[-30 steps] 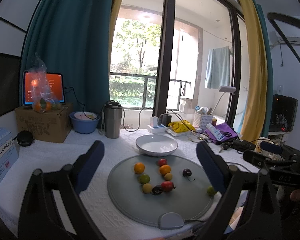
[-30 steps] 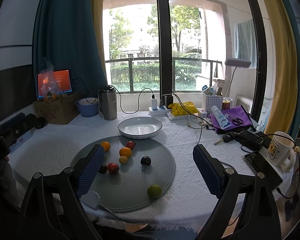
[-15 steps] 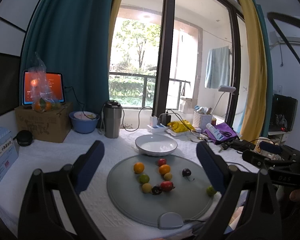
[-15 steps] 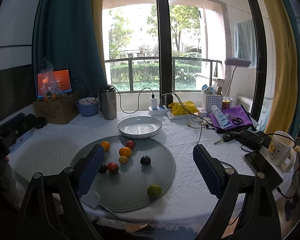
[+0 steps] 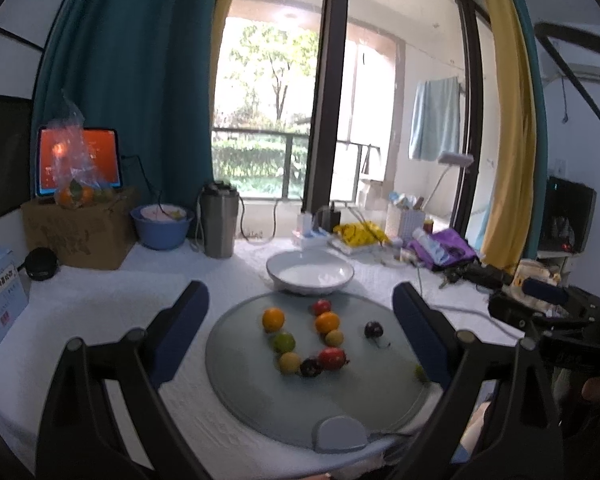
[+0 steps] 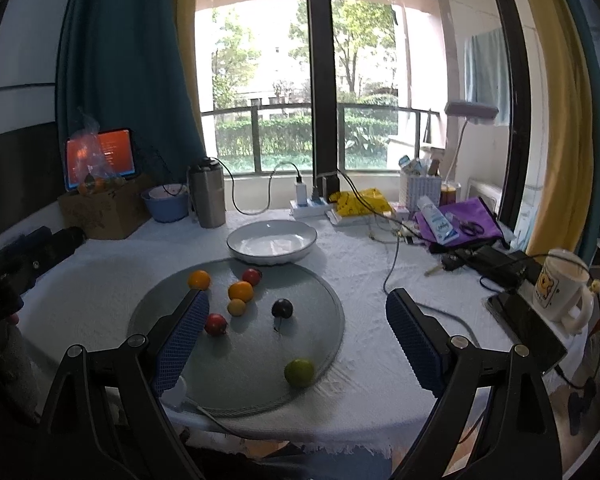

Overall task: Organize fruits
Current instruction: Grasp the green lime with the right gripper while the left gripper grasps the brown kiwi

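Note:
Several small fruits lie on a round grey mat (image 5: 260,392) (image 6: 256,364): oranges (image 5: 273,319) (image 6: 240,291), a green lime (image 5: 284,342), a red fruit (image 5: 332,358) (image 6: 215,324), a dark plum (image 5: 373,329) (image 6: 282,308), and a lime (image 6: 299,373) near the mat's right edge. An empty white bowl (image 5: 310,272) (image 6: 272,241) stands just behind the mat. My left gripper (image 5: 300,328) is open and empty above the mat's near side. My right gripper (image 6: 296,332) is open and empty, also above the mat.
At the back stand a steel tumbler (image 5: 219,220), a blue bowl (image 5: 162,226), a cardboard box (image 5: 76,236) with bagged oranges and a tablet. A power strip, cables, purple pouch (image 6: 460,224), phone and mug (image 6: 560,292) crowd the right side.
Both grippers have shifted slightly forward and down toward the mat. Both stay open and the fruits have not moved.

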`<move>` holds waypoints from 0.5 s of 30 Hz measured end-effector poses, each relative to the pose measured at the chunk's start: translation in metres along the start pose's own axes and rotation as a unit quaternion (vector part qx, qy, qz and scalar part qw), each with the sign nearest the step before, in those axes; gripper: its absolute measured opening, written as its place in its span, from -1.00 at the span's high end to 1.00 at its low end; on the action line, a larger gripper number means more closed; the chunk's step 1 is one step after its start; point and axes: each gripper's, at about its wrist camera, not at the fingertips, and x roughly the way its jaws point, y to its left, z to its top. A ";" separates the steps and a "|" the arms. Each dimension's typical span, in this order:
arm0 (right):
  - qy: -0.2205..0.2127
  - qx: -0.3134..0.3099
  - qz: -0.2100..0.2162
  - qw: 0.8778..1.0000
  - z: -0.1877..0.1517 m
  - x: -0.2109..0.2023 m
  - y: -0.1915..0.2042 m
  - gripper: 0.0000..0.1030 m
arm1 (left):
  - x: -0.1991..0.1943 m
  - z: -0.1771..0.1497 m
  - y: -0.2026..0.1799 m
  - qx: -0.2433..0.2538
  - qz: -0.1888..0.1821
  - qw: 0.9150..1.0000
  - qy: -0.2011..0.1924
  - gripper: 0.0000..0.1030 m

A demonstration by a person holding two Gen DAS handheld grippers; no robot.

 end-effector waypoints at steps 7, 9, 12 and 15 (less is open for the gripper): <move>0.052 0.007 -0.001 0.999 -0.019 0.033 -0.011 -0.80 | 0.040 -0.021 0.000 -0.006 0.007 0.997 0.074 -0.81; 0.069 0.011 0.001 0.998 -0.027 0.045 -0.014 -0.76 | 0.051 -0.027 -0.001 -0.002 0.010 0.996 0.093 -0.81; 0.094 0.015 0.003 0.995 -0.037 0.061 -0.019 -0.63 | 0.068 -0.037 -0.002 0.002 0.013 0.992 0.123 -0.81; 0.122 0.020 0.014 0.992 -0.047 0.077 -0.022 -0.50 | 0.084 -0.047 -0.001 0.003 0.013 0.988 0.153 -0.81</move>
